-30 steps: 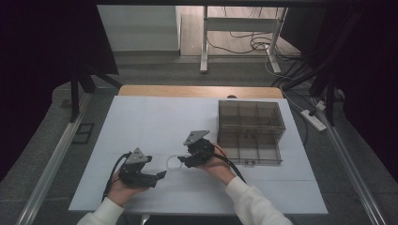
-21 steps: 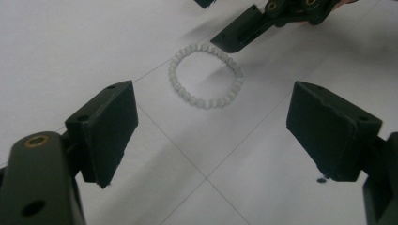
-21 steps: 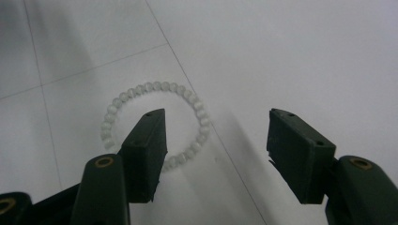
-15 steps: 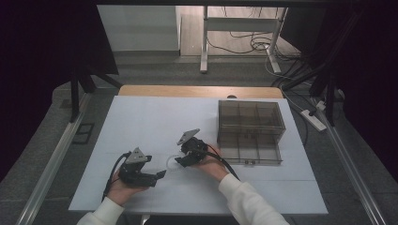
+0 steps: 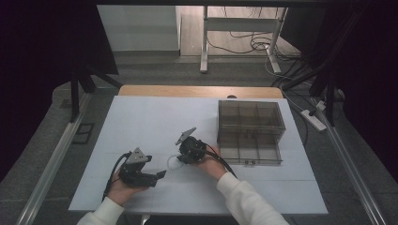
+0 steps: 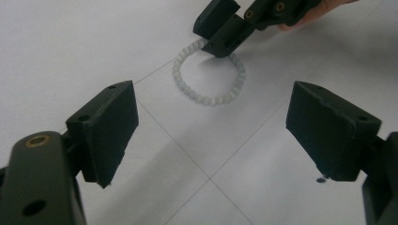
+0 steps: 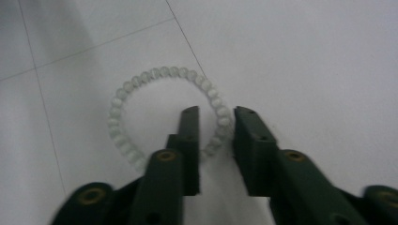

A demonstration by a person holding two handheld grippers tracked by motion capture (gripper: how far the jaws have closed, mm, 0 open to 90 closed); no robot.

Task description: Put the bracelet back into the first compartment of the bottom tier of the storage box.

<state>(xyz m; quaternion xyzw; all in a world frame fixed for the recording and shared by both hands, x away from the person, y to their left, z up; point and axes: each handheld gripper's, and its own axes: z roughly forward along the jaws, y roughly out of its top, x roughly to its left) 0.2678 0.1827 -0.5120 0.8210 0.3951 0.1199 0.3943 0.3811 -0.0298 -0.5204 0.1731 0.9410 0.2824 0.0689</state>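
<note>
White bead bracelet [image 7: 164, 75], right gripper [image 7: 216, 119] just closing astride.

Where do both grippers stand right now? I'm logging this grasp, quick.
Left gripper: open, holding nothing, apart from the bead bracelet.
Right gripper: jaws just closing around one side of the bracelet's beads; a firm pinch cannot be told.

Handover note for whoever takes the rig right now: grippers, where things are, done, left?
Right gripper: jaws have just been closing, one inside and one outside the bead bracelet; whether the pads press yet is unclear.
Left gripper: open, holding nothing, aimed at the bracelet from nearby.
Bracelet lies flat on the white table. Compartment box sits to the right.
Done: right gripper placed on the bead strand.
Left: likely confirm the grip, lift, perhaps move it to the box.
</note>
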